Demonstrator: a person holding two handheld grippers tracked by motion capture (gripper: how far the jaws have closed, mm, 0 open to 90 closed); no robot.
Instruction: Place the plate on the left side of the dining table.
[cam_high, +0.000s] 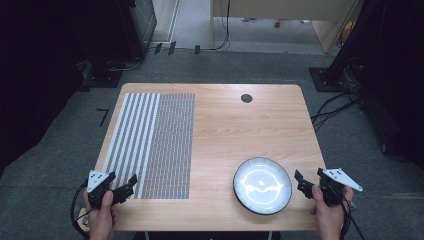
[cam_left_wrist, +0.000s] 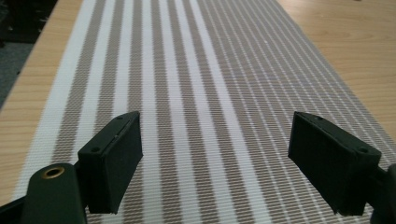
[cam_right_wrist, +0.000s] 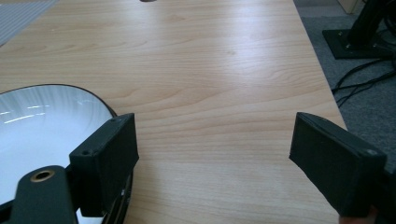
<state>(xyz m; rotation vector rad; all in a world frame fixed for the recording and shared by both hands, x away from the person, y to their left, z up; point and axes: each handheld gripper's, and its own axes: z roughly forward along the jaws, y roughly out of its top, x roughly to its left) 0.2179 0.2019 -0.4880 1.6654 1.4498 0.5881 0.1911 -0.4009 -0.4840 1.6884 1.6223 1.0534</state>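
A striped woven placemat (cam_high: 152, 142) lies flat on the left half of the wooden table (cam_high: 225, 130). A white plate with a dark rim (cam_high: 262, 185) rests near the table's front right. My left gripper (cam_high: 126, 186) hovers open over the placemat's near left corner; the left gripper view has its jaws wide apart above the placemat's stripes (cam_left_wrist: 187, 93). My right gripper (cam_high: 309, 180) is open just right of the plate, near the table's right edge. In the right gripper view the plate (cam_right_wrist: 42, 135) sits behind the left jaw, with bare wood between the jaws.
A small dark round grommet (cam_high: 246, 98) sits in the tabletop at the back. Grey carpet surrounds the table, with cables (cam_high: 340, 105) and a dark stand base (cam_high: 325, 77) at the right and dark equipment at the left rear.
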